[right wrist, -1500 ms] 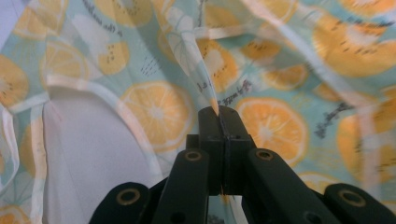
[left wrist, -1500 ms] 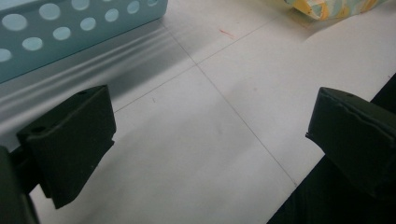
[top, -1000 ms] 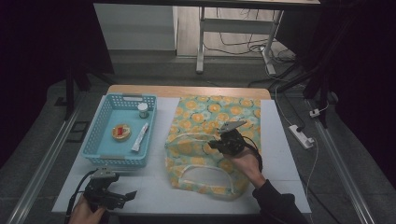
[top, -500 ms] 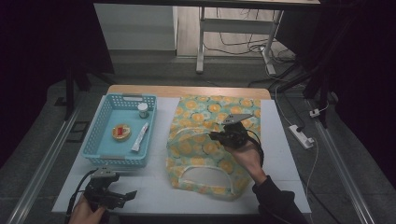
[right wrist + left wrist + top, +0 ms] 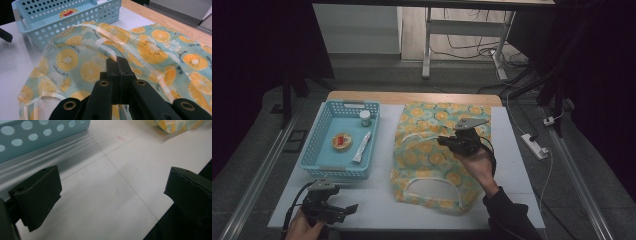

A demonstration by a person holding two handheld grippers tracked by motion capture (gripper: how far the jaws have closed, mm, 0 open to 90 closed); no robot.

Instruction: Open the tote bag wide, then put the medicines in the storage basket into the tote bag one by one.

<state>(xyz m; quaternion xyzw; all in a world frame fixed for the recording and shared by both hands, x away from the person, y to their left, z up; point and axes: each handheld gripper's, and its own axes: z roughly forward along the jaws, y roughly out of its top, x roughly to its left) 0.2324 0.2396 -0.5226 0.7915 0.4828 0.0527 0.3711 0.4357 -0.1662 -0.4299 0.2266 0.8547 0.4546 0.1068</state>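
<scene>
Here, in the high view, we see the bag (image 5: 438, 152), a flat cloth piece printed with orange slices, lying on the white table (image 5: 377, 192) at the centre. Its handle end points toward 6 o'clock and its far edge reaches the wooden strip at 12 o'clock.

The right gripper (image 5: 447, 142) sits over the middle of the bag, at roughly 3 o'clock from the basket (image 5: 312, 162). In the right gripper view, we see its jaws pressed flat against each other, with the tips (image 5: 117, 65) down on the fabric beside a pale strap (image 5: 110, 48). We cannot tell whether cloth is pinched between them. The fabric rises in a fold toward the strap just ahead of the tips.

The left gripper (image 5: 346, 210) rests near the table's 7 o'clock corner, well apart from the bag. In the left gripper view, we see its jaws standing wide, with bare table between them and nothing held. The basket wall (image 5: 37, 135) lies at 11 o'clock in that view and a bag corner (image 5: 175, 125) at 1 o'clock.

The blue basket stands just beside the bag at 9 o'clock. It holds a small jar (image 5: 365, 117), a round red-and-yellow item (image 5: 342, 141) and a white tube (image 5: 362, 147).
</scene>
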